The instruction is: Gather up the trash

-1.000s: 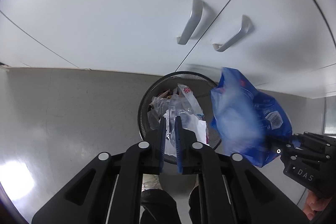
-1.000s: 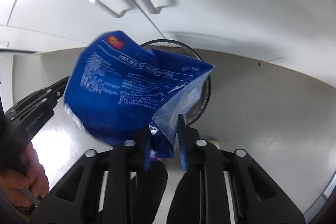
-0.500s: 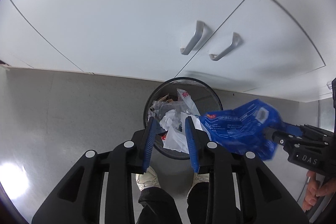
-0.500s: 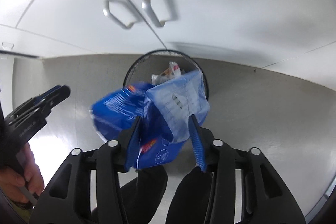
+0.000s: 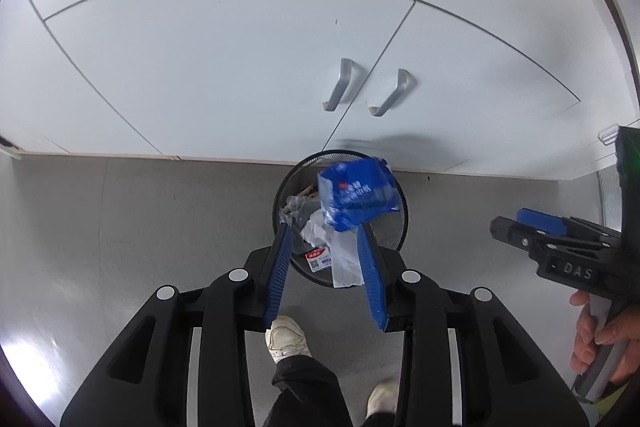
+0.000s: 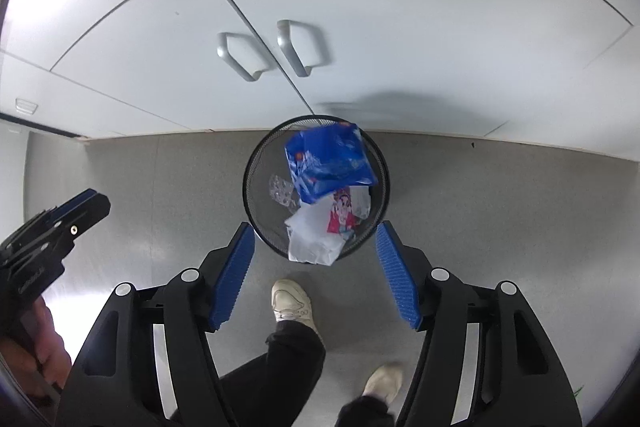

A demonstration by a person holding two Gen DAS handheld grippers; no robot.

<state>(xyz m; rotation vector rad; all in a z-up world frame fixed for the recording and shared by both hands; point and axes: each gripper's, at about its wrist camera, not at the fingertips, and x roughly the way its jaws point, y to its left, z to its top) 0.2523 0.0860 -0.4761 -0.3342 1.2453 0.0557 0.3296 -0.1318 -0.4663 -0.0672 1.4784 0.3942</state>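
Both of your grippers point steeply down at a black mesh wastebasket standing on the grey floor, close against white cabinet doors with two metal handles. Your right gripper has its blue ribbed pads spread wide and opening further, nothing between them; the basket shows in the gap, well below the fingertips. Your left gripper is also opening, narrower than the right, and its pads press on nothing; the trash seen between them lies down in the basket. The blue snack bag sits at the top of the basket, over the far side of the opening, one corner rising near the rim; it is slightly blurred, so you cannot tell whether it has settled. Beneath it lie a white plastic bag that spills over the near rim, a wrapper with pink and red print, and a clear blister sheet on the left side of the basket. In the left wrist view your right hand grips the handle at the right edge. In the right wrist view your left hand shows at the left edge. Your white shoes and dark trouser legs stand just short of the basket.
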